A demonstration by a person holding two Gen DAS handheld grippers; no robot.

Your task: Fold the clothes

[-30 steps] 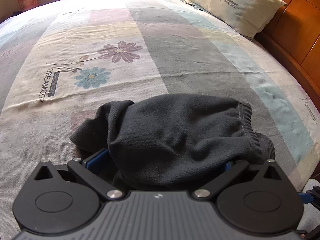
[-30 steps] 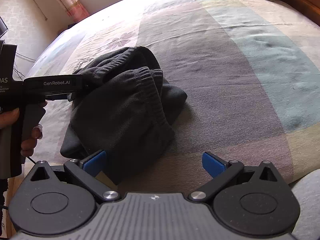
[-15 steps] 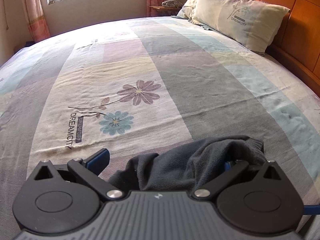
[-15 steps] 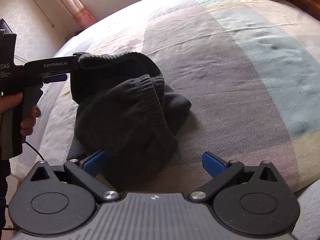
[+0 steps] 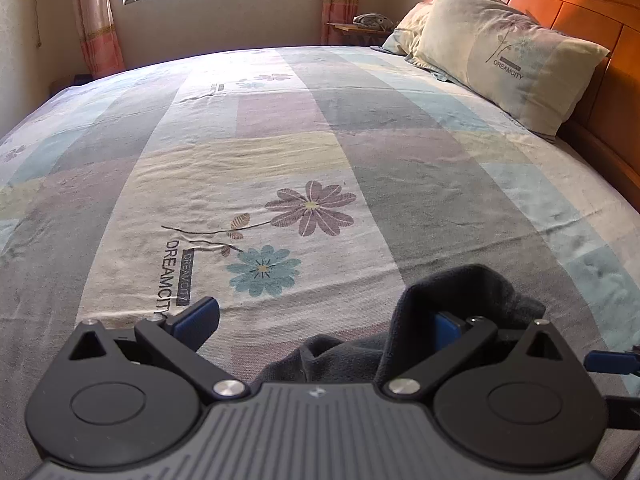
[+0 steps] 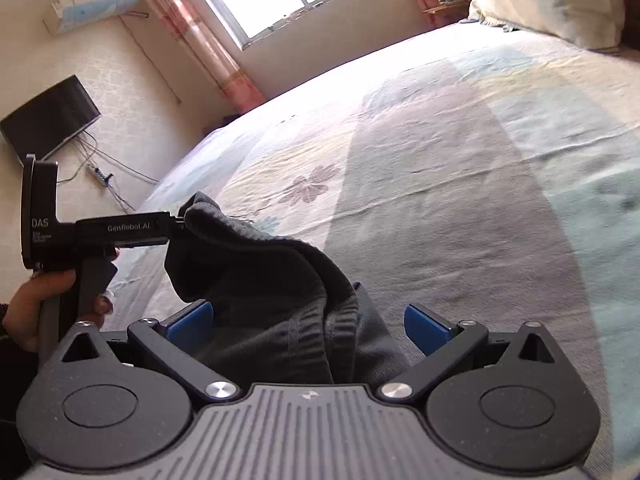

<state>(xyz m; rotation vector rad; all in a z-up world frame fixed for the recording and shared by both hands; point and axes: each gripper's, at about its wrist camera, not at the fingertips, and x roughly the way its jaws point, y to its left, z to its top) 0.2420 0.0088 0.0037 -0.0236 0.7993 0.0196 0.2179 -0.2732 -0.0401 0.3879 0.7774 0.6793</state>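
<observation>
A dark grey knit garment (image 5: 460, 292) lies bunched at the near edge of the bed. My left gripper (image 5: 324, 320) is open, jaws wide apart; a fold of the garment is draped over its right finger and covers most of that pad. In the right wrist view the same garment (image 6: 260, 272) hangs from the left gripper's tip (image 6: 180, 222), lifted off the bed, with its ribbed hem trailing down. My right gripper (image 6: 306, 322) is open, and the ribbed hem lies between its two blue pads (image 6: 188, 320) without being pinched.
The patchwork bedsheet (image 5: 280, 152) with printed flowers spreads out ahead. Pillows (image 5: 512, 52) lean on the wooden headboard (image 5: 600, 8) at the right. A person's hand (image 6: 36, 304) grips the left gripper's handle. A dark screen (image 6: 48, 116) and cables sit by the wall.
The left gripper has risen and tilted up, pulling a fold of the garment off the bed on its right finger. The right gripper has moved in, so the hem now lies between its fingers.
</observation>
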